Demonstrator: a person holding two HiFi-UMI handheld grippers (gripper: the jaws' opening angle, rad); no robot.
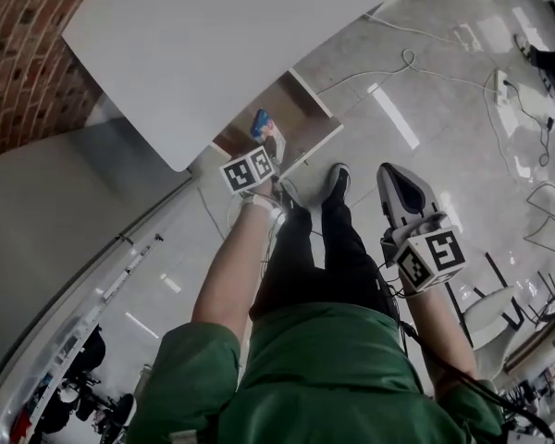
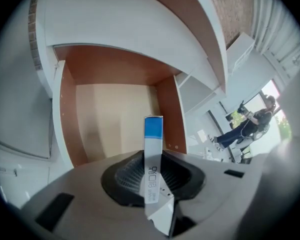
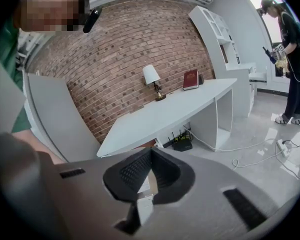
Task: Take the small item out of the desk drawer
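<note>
White with a blue end, the small box point(image 2: 153, 134) stands upright between the jaws of the left gripper point(image 2: 152, 169), which pinch it by its lower part so that its blue top pokes out past their tips; the grey print on its side is too small to read. The box is held over the open drawer point(image 2: 65, 119), clear of its pale floor, with the brown side walls rising on either side. From the head view the drawer point(image 1: 319, 109) sticks out from under the end of the white surface point(image 1: 213, 35), and the box shows there as a blue patch just beyond the left gripper's marker cube. The right gripper point(image 3: 150, 159) hangs off to the side, well apart from the drawer, its jaws pressed together with nothing in them. The surface runs along a red brick wall point(image 3: 115, 44) and carries a small white-shaded lamp point(image 3: 151, 76) and a red book point(image 3: 190, 79) standing upright. White cables point(image 1: 407, 63) trail over the glossy grey floor point(image 1: 425, 109), a black router point(image 3: 181, 143) sits under the surface, white shelving point(image 3: 220, 29) stands at the far end, and another person point(image 3: 290, 59) stands near the window.
</note>
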